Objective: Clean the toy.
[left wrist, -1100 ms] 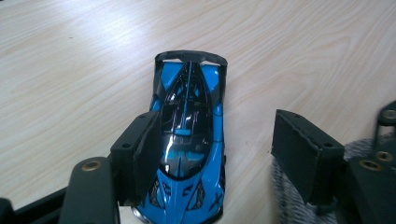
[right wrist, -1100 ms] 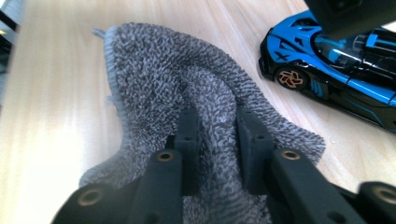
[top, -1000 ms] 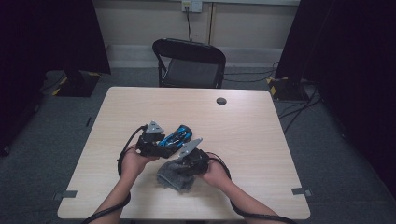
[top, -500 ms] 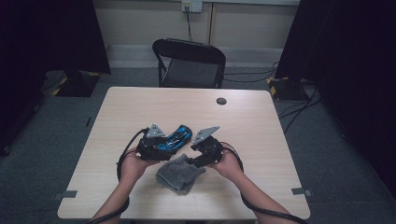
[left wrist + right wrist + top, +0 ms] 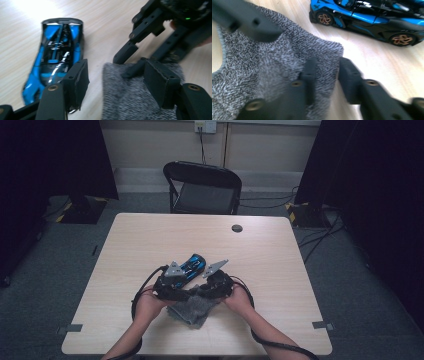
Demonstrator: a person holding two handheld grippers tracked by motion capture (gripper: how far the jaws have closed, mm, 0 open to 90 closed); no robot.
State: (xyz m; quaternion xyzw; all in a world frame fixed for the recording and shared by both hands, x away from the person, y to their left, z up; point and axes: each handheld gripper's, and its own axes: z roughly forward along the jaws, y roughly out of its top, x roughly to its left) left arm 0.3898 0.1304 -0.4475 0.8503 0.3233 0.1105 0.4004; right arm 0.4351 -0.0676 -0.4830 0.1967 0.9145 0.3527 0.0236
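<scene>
A blue and black toy car (image 5: pixel 194 264) (image 5: pixel 56 50) (image 5: pixel 367 15) stands on the pale wooden table (image 5: pixel 280 270). Just in front of it lies a grey terry cloth (image 5: pixel 192 312) (image 5: pixel 132 100) (image 5: pixel 262 65). My right gripper (image 5: pixel 205 291) (image 5: pixel 327 62) (image 5: pixel 122 66) has just been closing and is shut on the cloth's far edge. My left gripper (image 5: pixel 184 292) (image 5: pixel 116 62) is open; its jaws have closed a little. They straddle the cloth's edge without pressing on it, with the car beside the left jaw. One left finger (image 5: pixel 249 25) lies over the cloth.
A small black round disc (image 5: pixel 237 228) sits on the far part of the table. A black folding chair (image 5: pixel 202 187) stands behind the table. Cables run over the grey floor at the right, and dark curtains hang on both sides.
The right gripper left the middle of the cloth, swung up toward the car, and now sits at the cloth's far edge. The left gripper slid a little right, toward the cloth.
</scene>
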